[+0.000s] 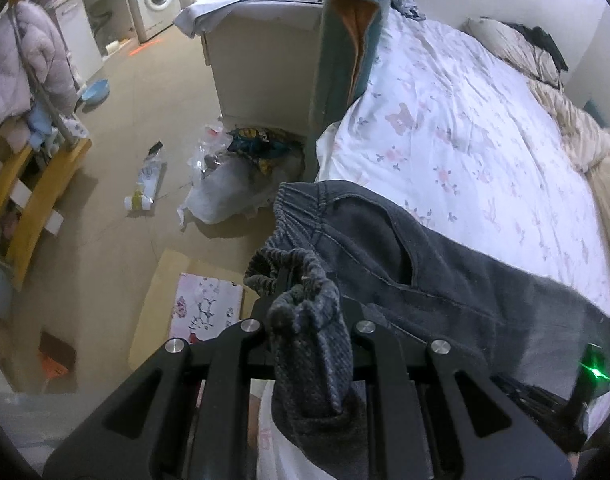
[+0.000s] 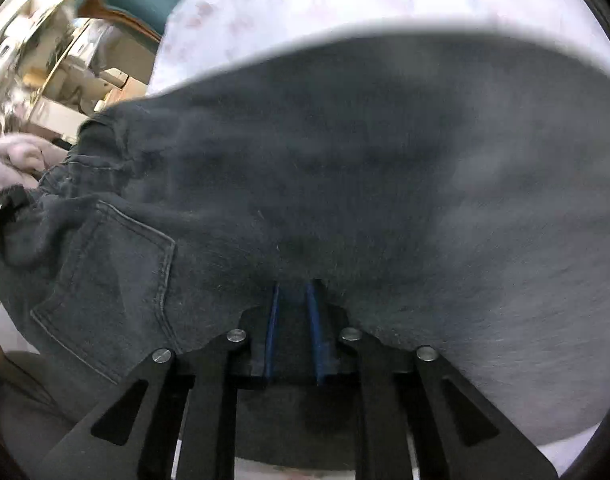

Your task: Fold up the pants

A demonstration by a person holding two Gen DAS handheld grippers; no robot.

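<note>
Both my left tongs point(image 1: 295, 294) and right tongs point(image 2: 295, 286) clenched on dark grey denim pants point(image 1: 445, 276), hanging at floral-sheeted bed's point(image 1: 465, 120) edge; mid-fold; next, lay flat.

Dark grey washed-denim pants point(image 1: 445, 280) w/ elastic gathered waistband point(image 1: 301, 204), slit side pocket and stitched patch pocket point(image 2: 105, 288). Spread over the near-left corner of the bed, waistband at its left edge, waist bunched and lifted off the bed. Legs run right along near edge.
</note>
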